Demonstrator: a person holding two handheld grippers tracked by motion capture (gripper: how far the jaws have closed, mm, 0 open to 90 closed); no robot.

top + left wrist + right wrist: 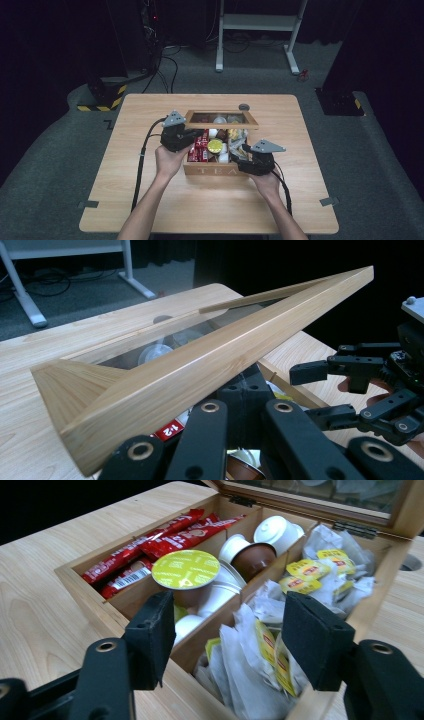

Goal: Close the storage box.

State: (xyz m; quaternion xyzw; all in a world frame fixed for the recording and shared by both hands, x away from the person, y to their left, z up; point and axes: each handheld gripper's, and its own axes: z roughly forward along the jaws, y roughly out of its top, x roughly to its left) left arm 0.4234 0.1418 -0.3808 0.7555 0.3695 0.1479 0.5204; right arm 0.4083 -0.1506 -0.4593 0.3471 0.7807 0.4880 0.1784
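- Keep the left gripper (186, 134), jaws closed, bracing the lid (210, 357) open at the tea box's (212, 170) left.
- The right gripper (232, 640), jaws half open and empty, should drop onto the near-right tea bags (265, 650).

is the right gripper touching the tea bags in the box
Apart. In the right gripper view the right gripper stands open, its pads on either side of the tea bags with space showing between each pad and the bags in the wooden box.

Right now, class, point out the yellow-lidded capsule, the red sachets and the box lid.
yellow-lidded capsule (185, 569), right gripper view, middle of its foil top.
red sachets (150, 542), right gripper view, middle of one packet.
box lid (210, 365), left gripper view, wooden frame edge.
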